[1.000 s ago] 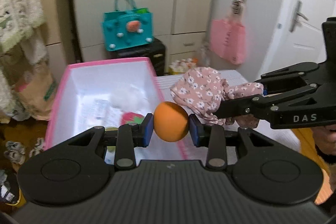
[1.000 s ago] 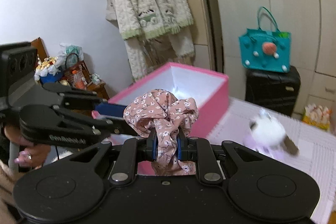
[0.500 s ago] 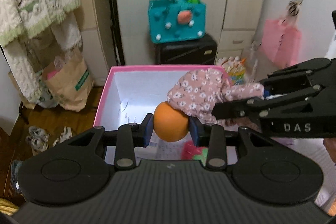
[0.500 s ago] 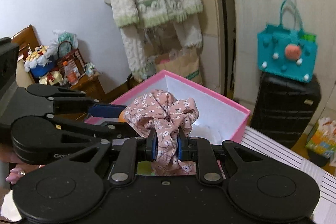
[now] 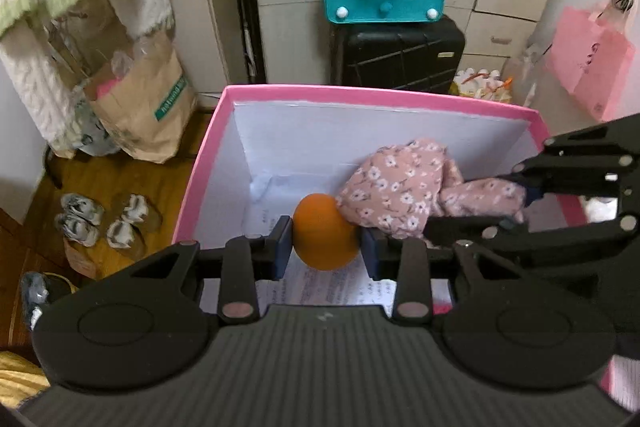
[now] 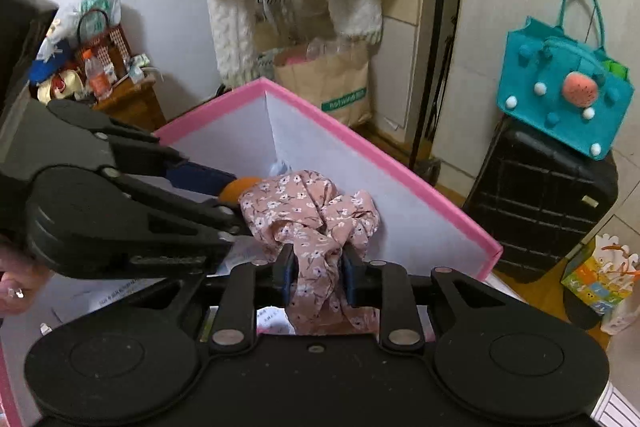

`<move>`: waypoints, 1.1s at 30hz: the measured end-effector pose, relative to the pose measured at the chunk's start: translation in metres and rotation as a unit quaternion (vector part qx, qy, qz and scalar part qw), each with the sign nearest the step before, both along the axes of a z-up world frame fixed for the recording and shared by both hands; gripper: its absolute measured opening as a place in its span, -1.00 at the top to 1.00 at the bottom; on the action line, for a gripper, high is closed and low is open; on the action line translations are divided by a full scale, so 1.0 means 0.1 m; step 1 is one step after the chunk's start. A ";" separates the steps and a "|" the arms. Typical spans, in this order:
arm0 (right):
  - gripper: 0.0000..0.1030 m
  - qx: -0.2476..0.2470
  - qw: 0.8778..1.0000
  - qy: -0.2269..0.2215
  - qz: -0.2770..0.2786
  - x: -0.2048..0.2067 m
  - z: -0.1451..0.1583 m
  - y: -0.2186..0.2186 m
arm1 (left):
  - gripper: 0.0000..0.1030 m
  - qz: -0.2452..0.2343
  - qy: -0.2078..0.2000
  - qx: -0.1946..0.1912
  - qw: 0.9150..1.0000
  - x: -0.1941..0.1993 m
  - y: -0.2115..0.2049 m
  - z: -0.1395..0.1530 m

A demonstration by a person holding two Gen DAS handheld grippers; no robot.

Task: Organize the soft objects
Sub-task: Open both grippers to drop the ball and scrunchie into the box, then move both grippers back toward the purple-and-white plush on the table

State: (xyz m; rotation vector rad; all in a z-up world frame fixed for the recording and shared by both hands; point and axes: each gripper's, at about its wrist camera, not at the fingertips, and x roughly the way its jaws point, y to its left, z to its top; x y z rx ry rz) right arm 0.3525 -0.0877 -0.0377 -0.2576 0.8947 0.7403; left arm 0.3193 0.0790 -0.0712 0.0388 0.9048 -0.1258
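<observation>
Hovering over the pink box (image 5: pixel 202 163), the left gripper (image 5: pixel 326 245) clamps an orange ball (image 5: pixel 325 237); the right gripper (image 6: pixel 318 273), its jaws just easing apart, has the floral scrunchie (image 6: pixel 308 211) between its pads

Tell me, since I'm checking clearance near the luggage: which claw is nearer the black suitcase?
Right, by my estimate. The right claw, with the floral scrunchie between its pads, is over the pink box on the side toward the black suitcase; the left claw, gripping the orange ball, sits farther over.
</observation>
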 end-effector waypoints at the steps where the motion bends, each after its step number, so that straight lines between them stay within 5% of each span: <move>1: 0.45 -0.004 1.000 -0.002 -0.005 0.01 -0.01 0.01 | 0.32 -0.003 -0.004 0.001 1.000 0.00 -0.01 -0.01; 6: 0.34 -0.024 0.999 -0.029 0.000 -0.02 -0.01 0.01 | 0.28 -0.019 -0.012 0.015 1.000 -0.06 -0.03 -0.04; 8: 0.03 -0.028 0.999 -0.034 0.007 -0.06 0.01 0.01 | 0.26 -0.029 -0.010 0.033 0.999 -0.09 -0.06 -0.05; 10: -0.04 -0.043 0.998 -0.041 0.009 -0.11 0.03 0.01 | 0.20 -0.040 -0.011 0.038 0.998 -0.11 -0.07 -0.04; 18: -0.13 -0.039 0.997 -0.061 0.005 -0.22 0.09 -0.04 | 0.07 -0.046 -0.034 0.030 0.998 -0.23 -0.07 0.07; 21: -0.28 -0.028 0.997 -0.077 0.003 -0.30 0.17 -0.09 | -0.33 -0.036 -0.052 0.035 0.997 -0.34 -0.04 0.16; 26: -0.30 -0.004 0.997 -0.077 0.008 -0.44 0.30 -0.19 | -0.40 -0.035 -0.097 0.067 0.992 -0.56 -0.01 0.38; 33: -0.30 0.014 0.996 -0.084 -0.001 -0.75 0.47 -0.28 | -0.40 -0.049 -0.091 0.059 0.993 -0.88 0.06 0.61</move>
